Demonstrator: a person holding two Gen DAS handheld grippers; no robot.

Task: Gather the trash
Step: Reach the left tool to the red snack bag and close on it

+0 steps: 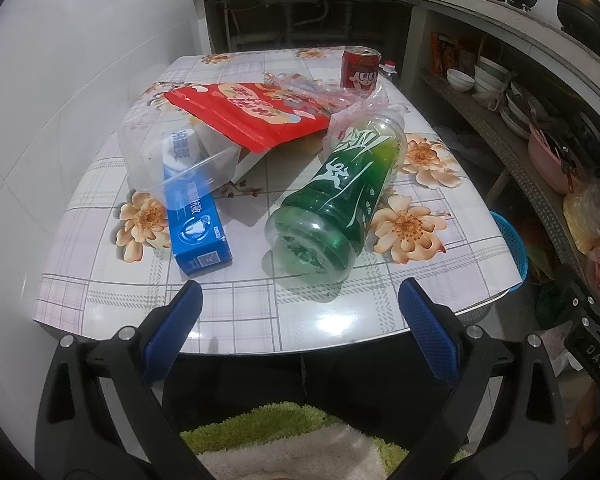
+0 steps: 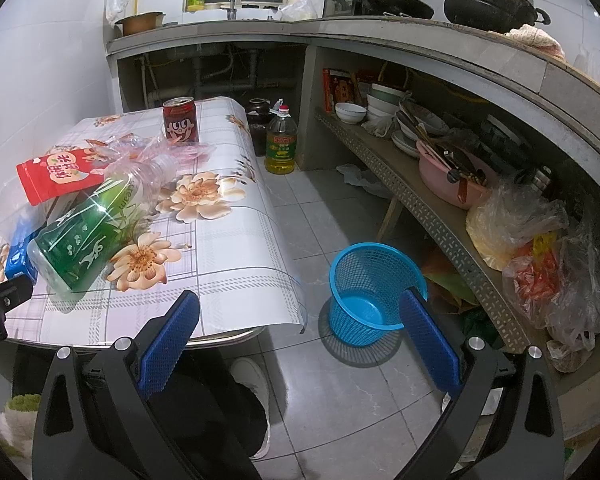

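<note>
A green plastic bottle [image 1: 340, 196] [image 2: 88, 228] lies on its side on the floral table [image 1: 260, 312] [image 2: 228, 256]. Beside it are a blue toothpaste box [image 1: 196, 224], a clear plastic container [image 1: 172, 156], a red snack bag [image 1: 256, 116] [image 2: 56, 174], crumpled clear plastic [image 1: 340, 96] and a red can [image 1: 360, 68] [image 2: 180, 120]. My left gripper [image 1: 300, 292] is open just short of the bottle's base, nothing between its fingers. My right gripper [image 2: 300, 300] is open above the floor, between the table edge and a blue mesh basket [image 2: 372, 288].
A low shelf [image 2: 440, 216] on the right holds bowls, a pink basin [image 2: 448, 180] and plastic bags. A cooking oil bottle [image 2: 281, 140] stands on the tiled floor past the table. A person's dark trousers and white shoe [image 2: 252, 380] are below the grippers.
</note>
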